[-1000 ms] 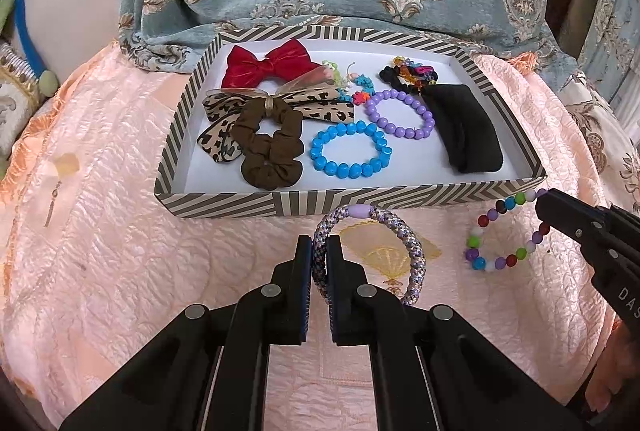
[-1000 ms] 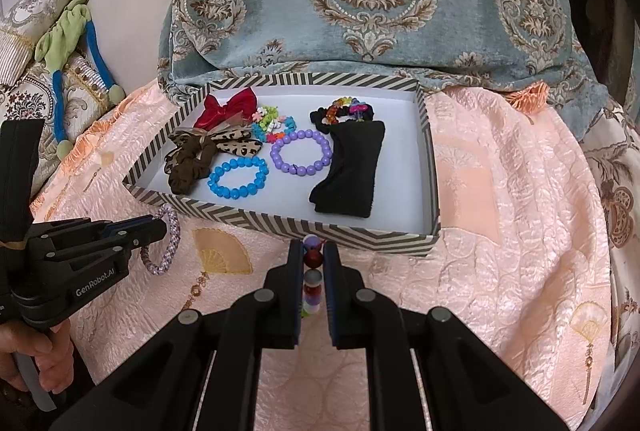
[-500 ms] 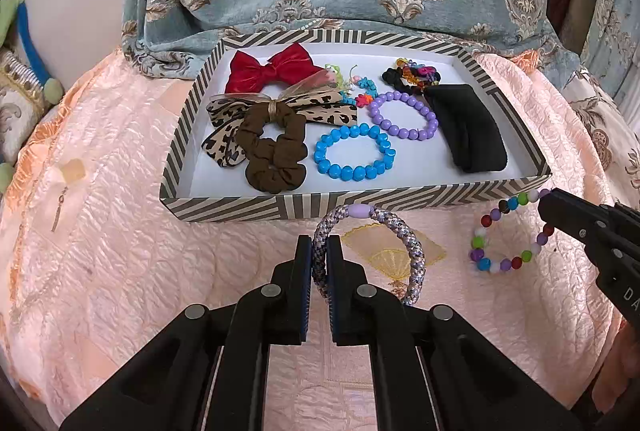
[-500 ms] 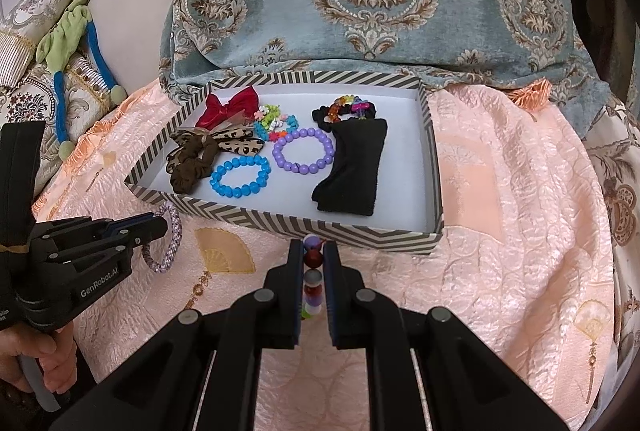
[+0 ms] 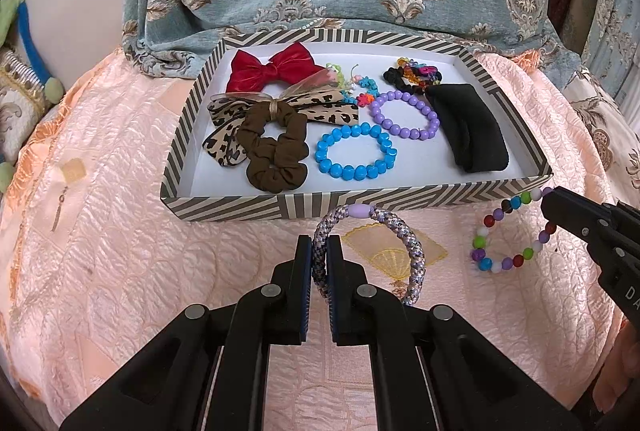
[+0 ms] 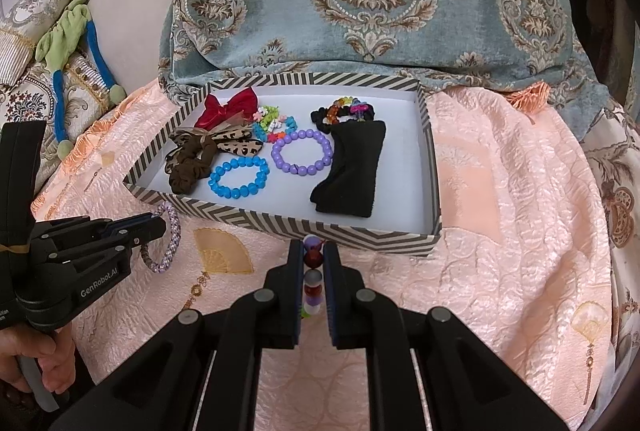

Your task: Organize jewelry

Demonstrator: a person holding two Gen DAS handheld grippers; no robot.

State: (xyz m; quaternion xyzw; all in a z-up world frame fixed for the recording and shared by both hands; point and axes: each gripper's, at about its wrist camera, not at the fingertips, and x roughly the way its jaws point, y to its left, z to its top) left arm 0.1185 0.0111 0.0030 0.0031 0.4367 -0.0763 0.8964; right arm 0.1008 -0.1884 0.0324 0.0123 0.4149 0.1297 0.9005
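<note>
Gripping a braided bracelet (image 5: 404, 231), left gripper (image 5: 319, 255) has its jaws clenched on the band's left side; right gripper (image 6: 313, 261) jaws clenched on a multicolour bead bracelet (image 5: 508, 231); both bracelets sit over the pink quilt (image 5: 120, 251), just in front of the striped tray (image 5: 240, 207); tray holds bows, a scrunchie (image 5: 276, 147), blue bracelet (image 5: 354, 155), purple bracelet (image 5: 404, 115), black cloth (image 5: 468, 127).
</note>
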